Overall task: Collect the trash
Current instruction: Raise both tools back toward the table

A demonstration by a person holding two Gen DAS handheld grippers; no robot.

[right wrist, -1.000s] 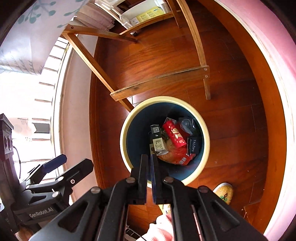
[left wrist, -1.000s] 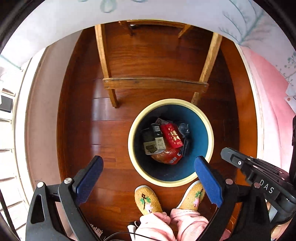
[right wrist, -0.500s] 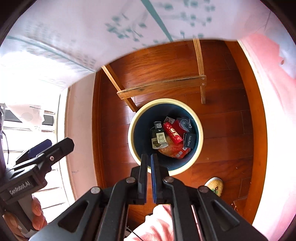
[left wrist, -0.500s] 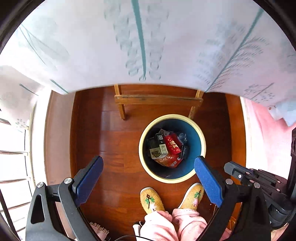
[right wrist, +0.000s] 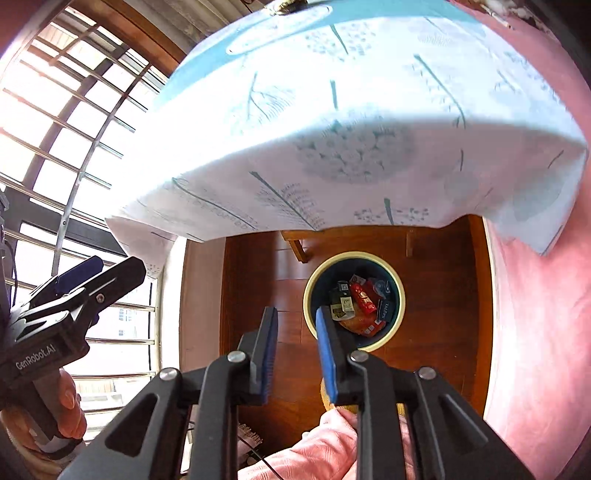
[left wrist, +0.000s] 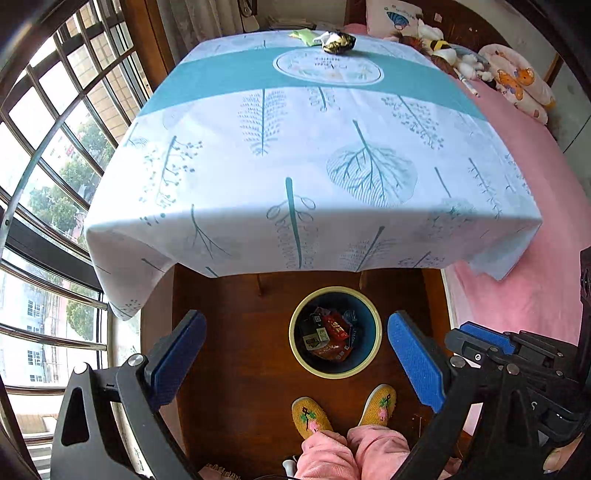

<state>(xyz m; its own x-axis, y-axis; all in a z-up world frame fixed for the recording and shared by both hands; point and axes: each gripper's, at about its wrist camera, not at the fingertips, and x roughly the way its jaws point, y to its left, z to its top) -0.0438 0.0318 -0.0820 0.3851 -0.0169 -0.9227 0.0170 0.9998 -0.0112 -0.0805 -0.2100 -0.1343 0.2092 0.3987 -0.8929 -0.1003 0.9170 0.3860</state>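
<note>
A round bin with a cream rim and blue inside stands on the wood floor under the table's front edge; it shows in the right wrist view too. It holds several wrappers, one of them red. A crumpled gold wrapper and a green one lie at the table's far edge. My left gripper is wide open and empty, high above the bin. My right gripper is slightly open and empty, left of the bin in its view.
The table wears a white and teal leaf-print cloth. A pink bed with stuffed toys runs along the right. Barred windows fill the left. The person's yellow slippers stand just before the bin.
Both grippers rose from just over the bin to above table height, so the tabletop is in view. The right gripper's jaws went from shut to slightly apart.
</note>
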